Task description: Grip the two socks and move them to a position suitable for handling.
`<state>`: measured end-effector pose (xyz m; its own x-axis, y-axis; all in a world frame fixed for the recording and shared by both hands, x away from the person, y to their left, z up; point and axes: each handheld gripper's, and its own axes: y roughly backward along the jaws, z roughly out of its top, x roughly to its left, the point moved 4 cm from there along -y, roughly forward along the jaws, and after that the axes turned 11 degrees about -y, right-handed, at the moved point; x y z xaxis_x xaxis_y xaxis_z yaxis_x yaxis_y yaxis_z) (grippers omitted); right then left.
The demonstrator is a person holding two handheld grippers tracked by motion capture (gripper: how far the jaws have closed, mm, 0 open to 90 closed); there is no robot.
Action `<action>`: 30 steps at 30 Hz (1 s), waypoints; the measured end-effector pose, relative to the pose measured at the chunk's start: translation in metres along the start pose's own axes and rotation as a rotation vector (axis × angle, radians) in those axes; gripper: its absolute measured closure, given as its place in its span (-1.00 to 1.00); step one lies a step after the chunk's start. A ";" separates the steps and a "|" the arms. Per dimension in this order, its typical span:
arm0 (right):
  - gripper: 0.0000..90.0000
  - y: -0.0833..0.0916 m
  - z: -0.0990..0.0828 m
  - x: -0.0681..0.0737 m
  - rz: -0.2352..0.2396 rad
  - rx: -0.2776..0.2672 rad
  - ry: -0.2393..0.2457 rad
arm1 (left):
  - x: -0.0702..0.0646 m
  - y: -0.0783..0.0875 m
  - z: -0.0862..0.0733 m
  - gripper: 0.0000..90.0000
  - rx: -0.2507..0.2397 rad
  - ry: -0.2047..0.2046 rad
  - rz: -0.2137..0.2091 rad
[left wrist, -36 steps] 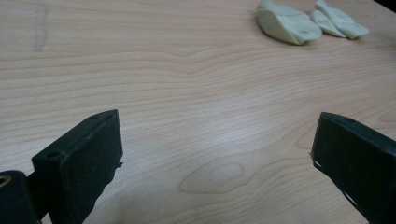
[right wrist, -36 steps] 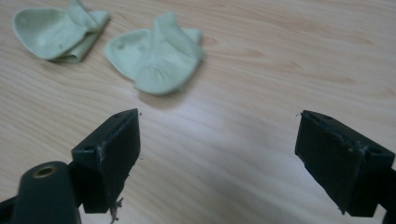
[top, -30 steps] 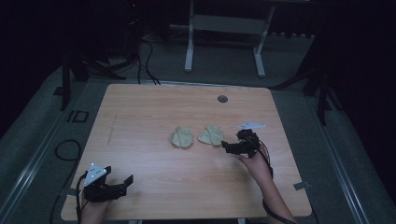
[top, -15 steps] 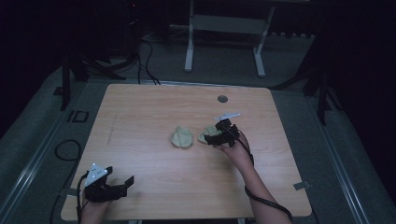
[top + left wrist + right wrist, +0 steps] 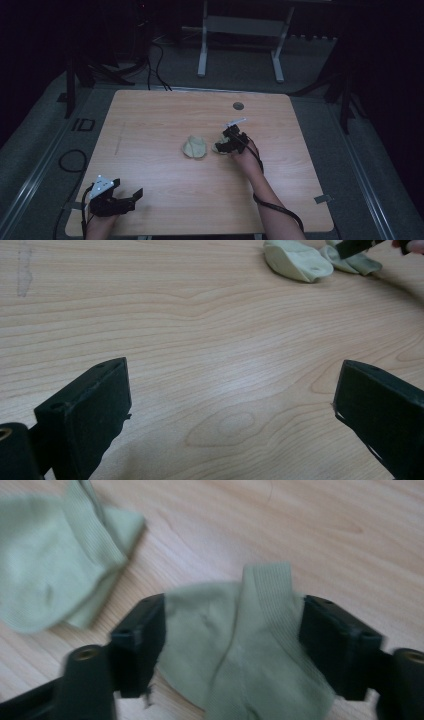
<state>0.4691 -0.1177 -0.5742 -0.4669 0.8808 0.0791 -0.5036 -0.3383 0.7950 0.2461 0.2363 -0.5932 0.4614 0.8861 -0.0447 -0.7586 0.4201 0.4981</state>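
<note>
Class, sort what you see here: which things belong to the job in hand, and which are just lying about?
Part of the job:
right gripper, jaws closing around a sock
sock between its jaws
second sock beside it

Just lying about:
left gripper, open, at the table's near edge
round grommet
table

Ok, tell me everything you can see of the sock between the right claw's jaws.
The sock is pale green knit fabric with a ribbed band running up its middle where it folds over itself. It lies crumpled and flat on the wooden table, just right of a second matching sock, apart from it. The right claw straddles it, one black jaw at each side edge; the jaws have just been closing, and whether they already press the fabric is unclear. Its near end runs out of frame.
</note>
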 end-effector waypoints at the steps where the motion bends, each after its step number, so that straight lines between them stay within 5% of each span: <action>1: -0.31 -0.003 -0.003 0.000 -0.014 0.022 0.006 | 0.000 0.000 0.000 -0.95 -0.001 -0.001 -0.001; 7: 0.08 -0.002 -0.006 0.004 -0.070 0.014 0.048 | -0.001 -0.001 0.000 -0.95 0.007 -0.009 -0.005; 14: 0.80 0.001 -0.005 0.005 -0.120 0.013 0.101 | -0.002 -0.002 0.000 -0.95 0.011 -0.016 -0.007; 30: 0.84 0.052 0.010 0.008 -0.064 -0.010 0.059 | -0.001 0.000 0.000 -0.95 0.012 -0.008 -0.006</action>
<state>0.4470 -0.1251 -0.5263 -0.4751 0.8799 -0.0072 -0.5409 -0.2856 0.7911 0.2460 0.2351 -0.5931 0.4696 0.8820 -0.0407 -0.7502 0.4229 0.5082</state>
